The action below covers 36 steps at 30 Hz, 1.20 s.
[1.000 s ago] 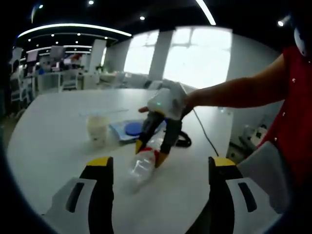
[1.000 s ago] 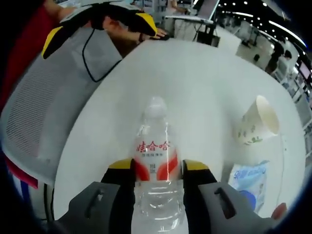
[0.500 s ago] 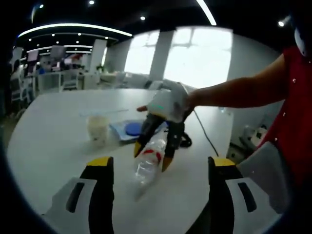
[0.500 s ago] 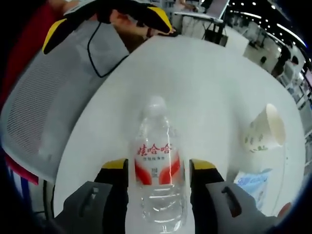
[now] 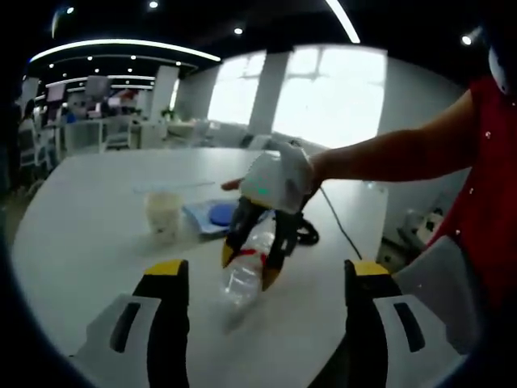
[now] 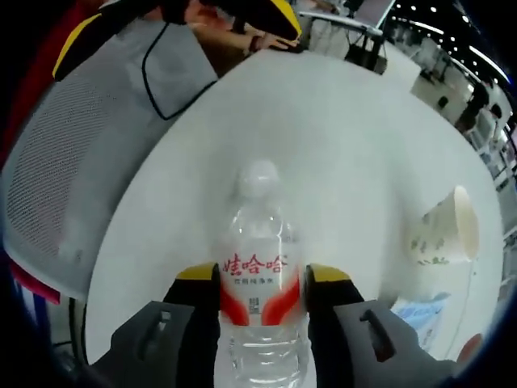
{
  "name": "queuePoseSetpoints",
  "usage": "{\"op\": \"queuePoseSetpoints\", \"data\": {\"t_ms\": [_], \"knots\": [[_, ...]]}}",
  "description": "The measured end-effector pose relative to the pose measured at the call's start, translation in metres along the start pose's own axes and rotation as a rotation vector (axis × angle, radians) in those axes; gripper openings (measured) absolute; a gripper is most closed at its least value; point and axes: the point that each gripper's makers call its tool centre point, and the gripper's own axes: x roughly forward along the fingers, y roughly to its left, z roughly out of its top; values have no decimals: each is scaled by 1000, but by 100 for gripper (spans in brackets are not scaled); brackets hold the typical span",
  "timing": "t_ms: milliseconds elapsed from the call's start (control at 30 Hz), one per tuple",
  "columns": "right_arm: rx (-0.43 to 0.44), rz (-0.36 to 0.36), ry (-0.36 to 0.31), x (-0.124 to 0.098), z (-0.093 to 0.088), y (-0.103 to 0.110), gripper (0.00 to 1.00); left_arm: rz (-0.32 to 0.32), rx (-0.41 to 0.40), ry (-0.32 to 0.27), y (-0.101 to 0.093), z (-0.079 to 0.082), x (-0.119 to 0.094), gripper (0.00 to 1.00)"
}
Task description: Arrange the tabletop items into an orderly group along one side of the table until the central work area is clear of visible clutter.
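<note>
A clear water bottle (image 6: pixel 258 279) with a red and white label and a white cap sits between my right gripper's (image 6: pixel 262 276) jaws, which are shut on its label. In the left gripper view the same bottle (image 5: pixel 241 277) hangs tilted just above the white table (image 5: pixel 89 202), held by the right gripper (image 5: pixel 250 267) under a person's outstretched arm (image 5: pixel 388 153). My left gripper (image 5: pixel 268 269) stands wide open in the foreground, holding nothing. A paper cup (image 5: pixel 164 213) and a flat blue pack (image 5: pixel 212 214) rest behind the bottle.
The paper cup (image 6: pixel 443 233) and the blue pack (image 6: pixel 418 309) lie to the right of the bottle. A black cable (image 5: pixel 308 234) trails off the table's far edge. A grey mesh chair (image 6: pixel 73 162) stands at the table's rim.
The bottle lay on the table a second ago. The right gripper's jaws loosened briefly, closed on the label again, and the bottle is now lifted and tilted. The left gripper has not moved.
</note>
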Motion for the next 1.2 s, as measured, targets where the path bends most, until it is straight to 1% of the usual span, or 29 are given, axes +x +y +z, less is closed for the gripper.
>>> {"op": "queuePoseSetpoints", "data": {"t_ms": [100, 200, 333, 500, 667, 867, 933, 1100, 1200], "knots": [[13, 3, -12, -1, 1, 1, 40, 1, -1, -1, 0, 0, 0, 76], [3, -4, -33, -2, 3, 1, 38, 1, 0, -2, 0, 1, 0, 76], [34, -13, -59, -3, 5, 1, 36, -2, 0, 0, 0, 0, 1, 76], [49, -26, -78, -3, 6, 2, 35, -5, -1, 1, 0, 0, 1, 75], [100, -57, -136, -7, 11, -2, 35, -2, -3, -3, 1, 1, 0, 75], [139, -101, -175, -11, 14, -8, 35, -5, -16, -11, 2, 5, -1, 75], [163, -130, -209, -15, 18, -11, 35, -4, -16, -13, 2, 7, -1, 74], [209, -184, -257, -22, 23, -16, 35, -2, -5, -14, 4, 11, -4, 74], [250, -224, -291, -26, 24, -19, 35, 0, -10, -25, 6, 15, -6, 73]]}}
